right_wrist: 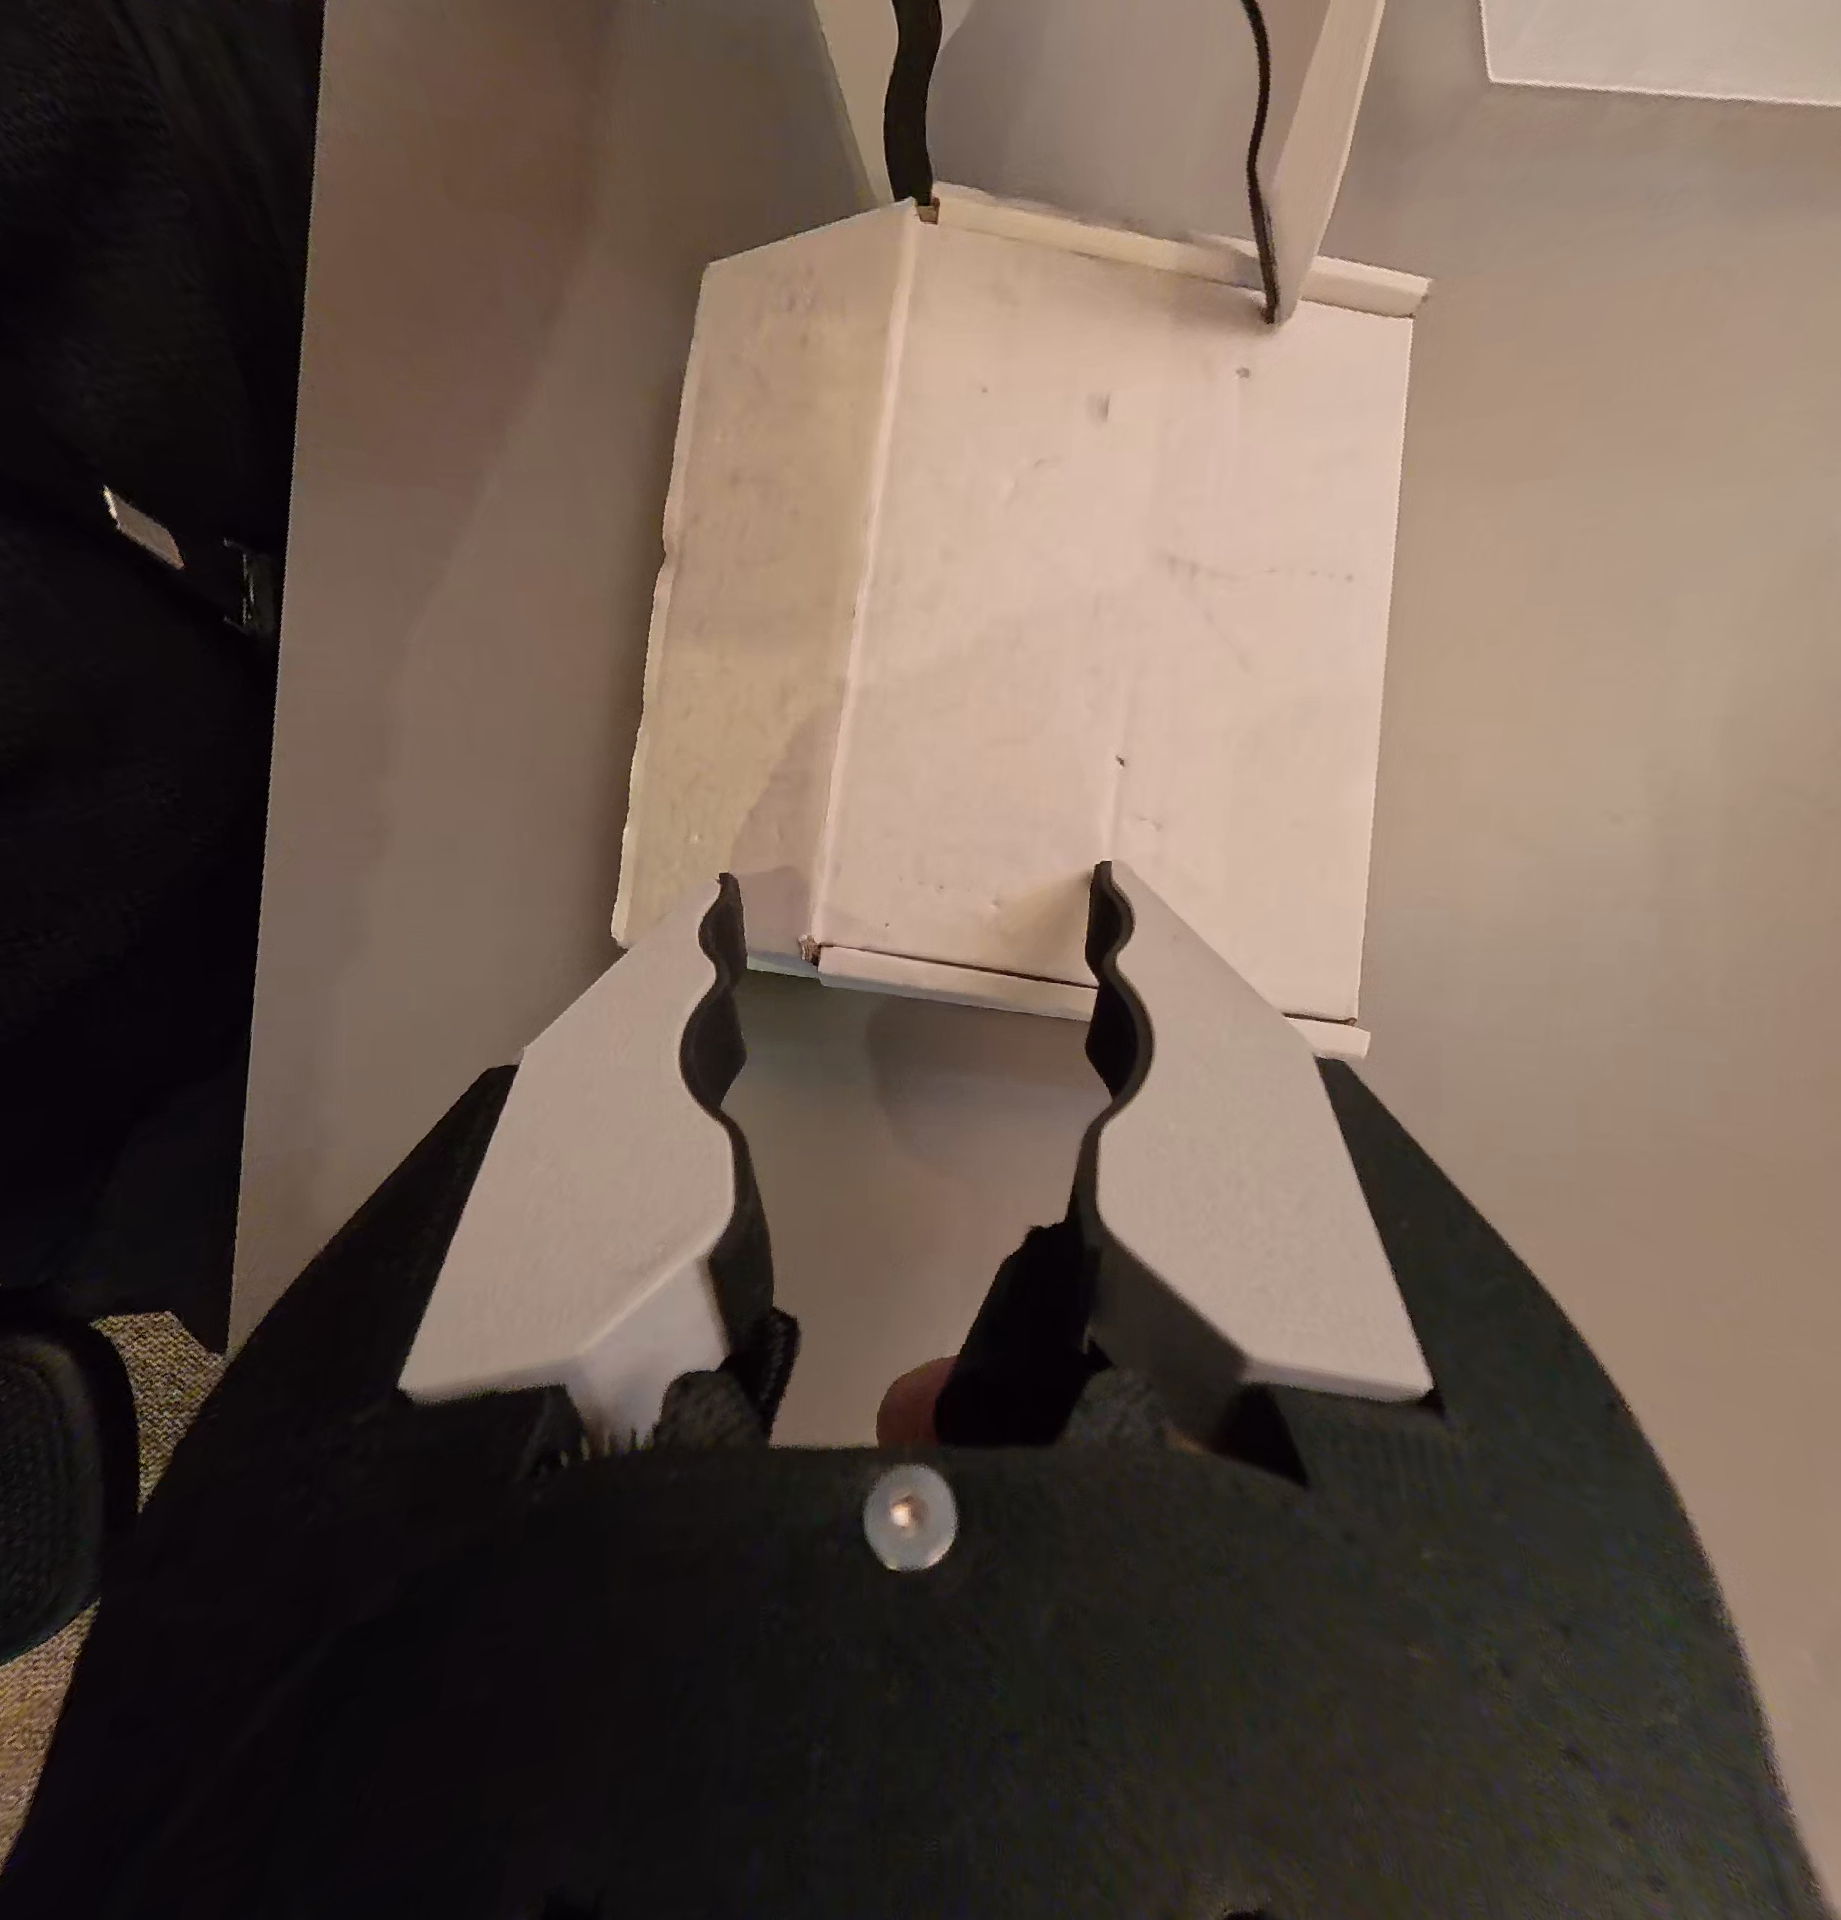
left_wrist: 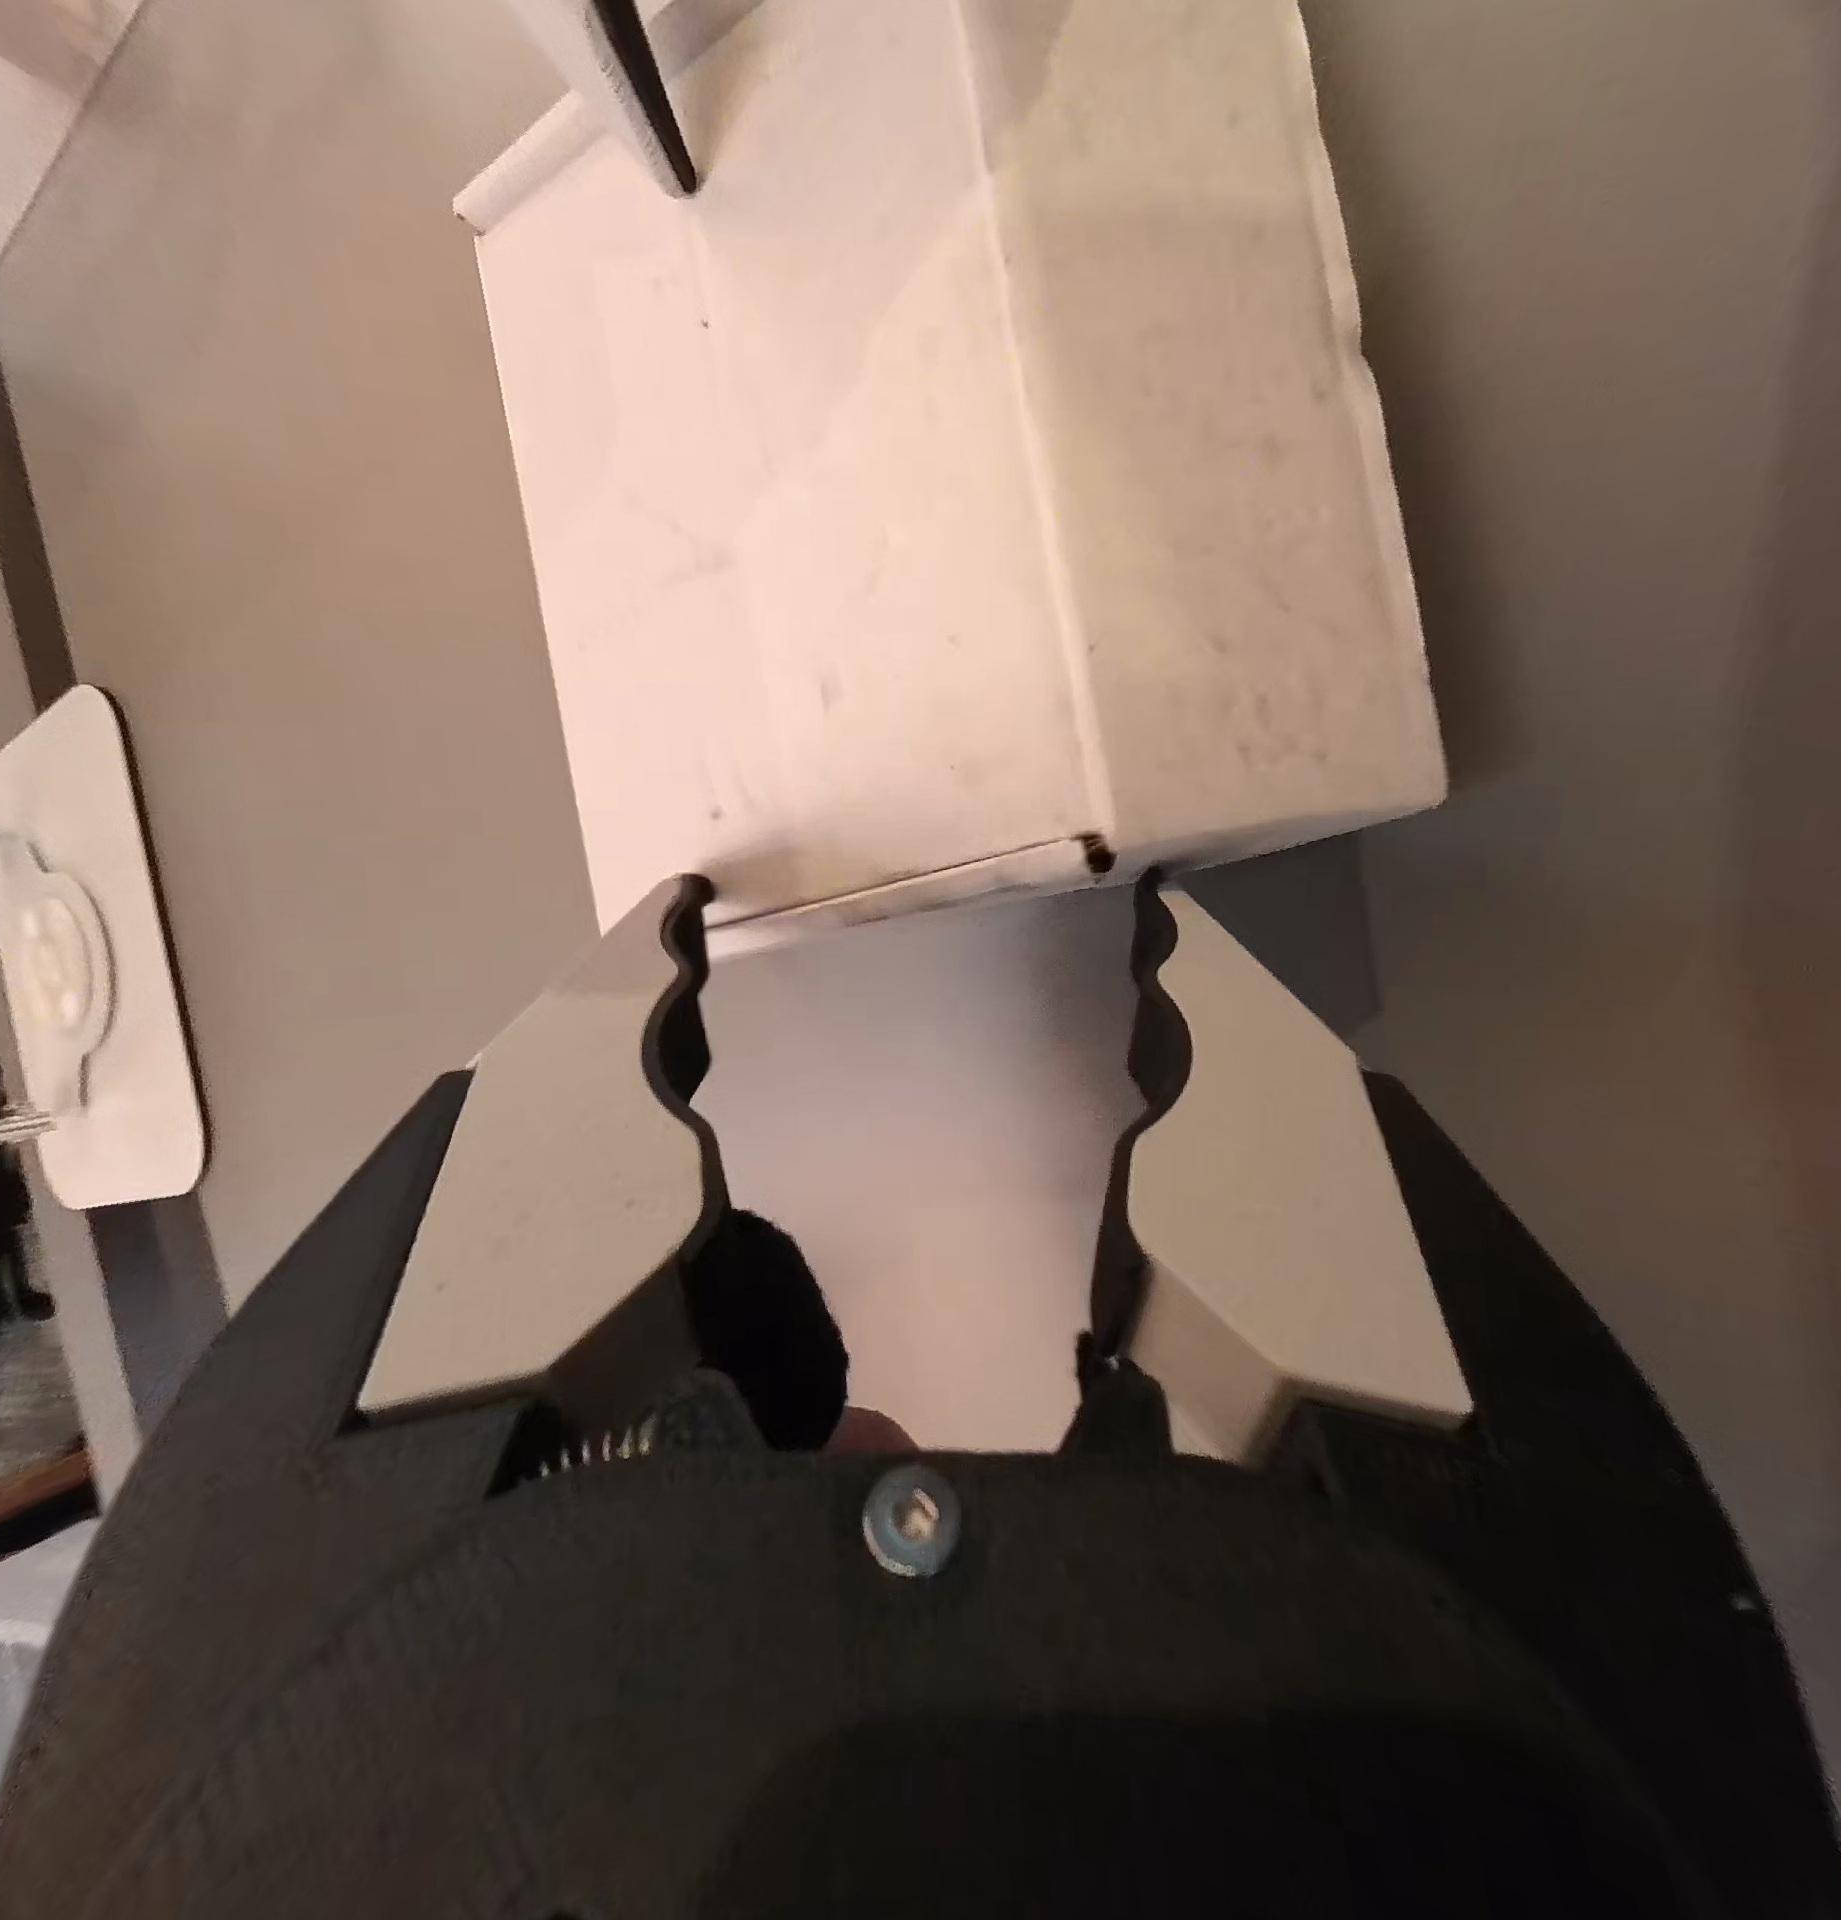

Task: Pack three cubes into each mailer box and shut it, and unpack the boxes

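You had both grippers, left [left_wrist: 921,883] and right [right_wrist: 916,883], spread at the shut box's [left_wrist: 895,520] 6 and 12 o'clock ends; squeeze evenly.

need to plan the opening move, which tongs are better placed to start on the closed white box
Neither clearly: the left tongs and right tongs both stand open at opposite ends of the closed mailer box. Slight edge to the right, whose tips overlap the box end in the picture; actual contact can't be told.

Likely office, pale desk [right_wrist: 1622,727], carpet floor [right_wrist: 157,1382]
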Motion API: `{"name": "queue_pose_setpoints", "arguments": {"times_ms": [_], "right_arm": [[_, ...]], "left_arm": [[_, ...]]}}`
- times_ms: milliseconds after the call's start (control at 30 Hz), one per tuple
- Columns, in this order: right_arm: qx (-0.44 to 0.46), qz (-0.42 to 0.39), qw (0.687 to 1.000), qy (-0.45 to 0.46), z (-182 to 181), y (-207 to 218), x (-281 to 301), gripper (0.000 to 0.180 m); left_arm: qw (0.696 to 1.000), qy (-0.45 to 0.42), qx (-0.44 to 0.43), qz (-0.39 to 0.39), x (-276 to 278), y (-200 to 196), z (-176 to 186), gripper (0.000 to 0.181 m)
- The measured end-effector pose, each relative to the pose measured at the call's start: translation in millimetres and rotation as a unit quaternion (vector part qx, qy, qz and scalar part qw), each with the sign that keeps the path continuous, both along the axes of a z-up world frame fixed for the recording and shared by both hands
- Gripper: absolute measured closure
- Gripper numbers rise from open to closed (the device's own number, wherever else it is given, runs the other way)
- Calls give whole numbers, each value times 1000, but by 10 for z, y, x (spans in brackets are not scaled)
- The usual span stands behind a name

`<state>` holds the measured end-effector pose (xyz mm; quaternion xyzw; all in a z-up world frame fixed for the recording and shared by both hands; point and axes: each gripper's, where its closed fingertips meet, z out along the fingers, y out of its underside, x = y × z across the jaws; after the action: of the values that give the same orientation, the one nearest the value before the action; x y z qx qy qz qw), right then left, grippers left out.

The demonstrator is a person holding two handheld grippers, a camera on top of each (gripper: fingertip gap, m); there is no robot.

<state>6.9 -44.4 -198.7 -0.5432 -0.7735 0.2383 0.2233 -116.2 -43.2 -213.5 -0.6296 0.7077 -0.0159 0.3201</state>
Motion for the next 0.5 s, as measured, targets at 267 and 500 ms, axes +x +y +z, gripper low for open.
{"name": "queue_pose_setpoints", "arguments": {"times_ms": [267,500], "right_arm": [[-9,5,1000,-5,-5,4,-4,114],[-13,8,1000,-15,-2,5,-4,114]], "left_arm": [[997,-36,-64,10,68,-81,-1,84],[992,-65,-104,13,83,-107,28,81]]}}
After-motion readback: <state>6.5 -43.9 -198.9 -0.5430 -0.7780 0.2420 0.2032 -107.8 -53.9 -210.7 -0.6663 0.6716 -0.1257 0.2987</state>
